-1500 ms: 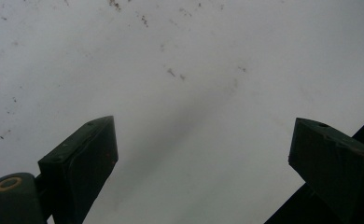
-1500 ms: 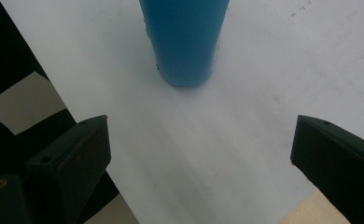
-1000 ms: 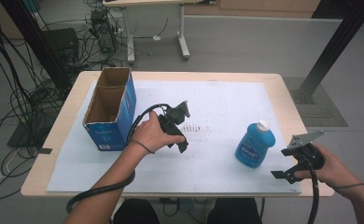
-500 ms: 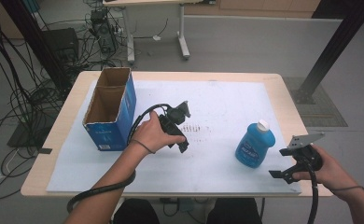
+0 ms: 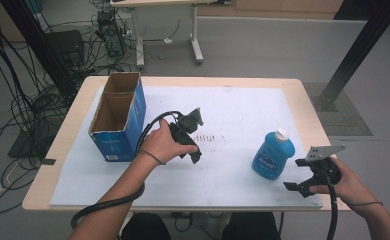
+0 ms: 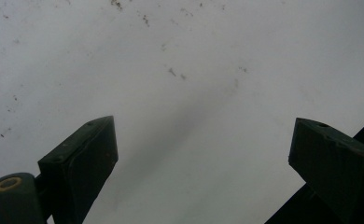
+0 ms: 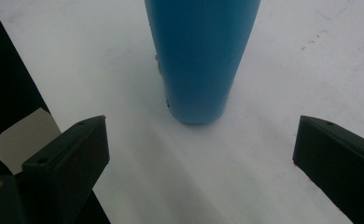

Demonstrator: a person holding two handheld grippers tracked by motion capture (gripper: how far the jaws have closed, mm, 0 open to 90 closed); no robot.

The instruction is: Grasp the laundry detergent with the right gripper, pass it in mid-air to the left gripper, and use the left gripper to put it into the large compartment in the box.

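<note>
**Closing in on the bottle**

Our right gripper (image 5: pixel 297 186) has edged twd the upright blue plastic bottle (image 5: pixel 273 156) w/ white cap, jaws wide, empty. Left gripper (image 5: pixel 195 150) unmoved, open, empty. Grasp probably next; bottle near table's right edge.

High view overlooks the table (image 5: pixel 303 100); both gripper views look closely at its white sheet (image 5: pixel 243 110).
</note>
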